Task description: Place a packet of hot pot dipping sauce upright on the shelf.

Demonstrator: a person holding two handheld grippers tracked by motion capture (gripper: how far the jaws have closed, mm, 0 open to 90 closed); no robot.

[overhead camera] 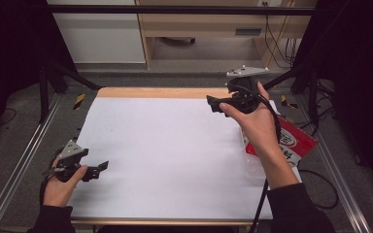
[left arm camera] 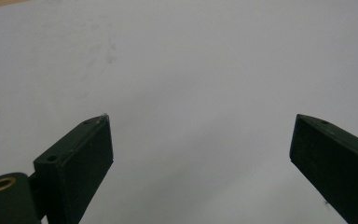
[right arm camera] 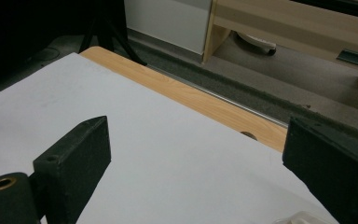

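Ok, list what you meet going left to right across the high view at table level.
Left gripper → white sheet → right gripper → red and white packet.

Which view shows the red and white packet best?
The high view: the red and white packet lies at the table's right edge, partly behind the right forearm. The right gripper view catches perhaps a pale corner; the left gripper view faces white sheet.

Black sleeves (overhead camera: pixel 298 206); 2 black grippers, left (overhead camera: pixel 99 167) and right (overhead camera: pixel 212 103), with grey 3-cornered plates and trailing black cables.
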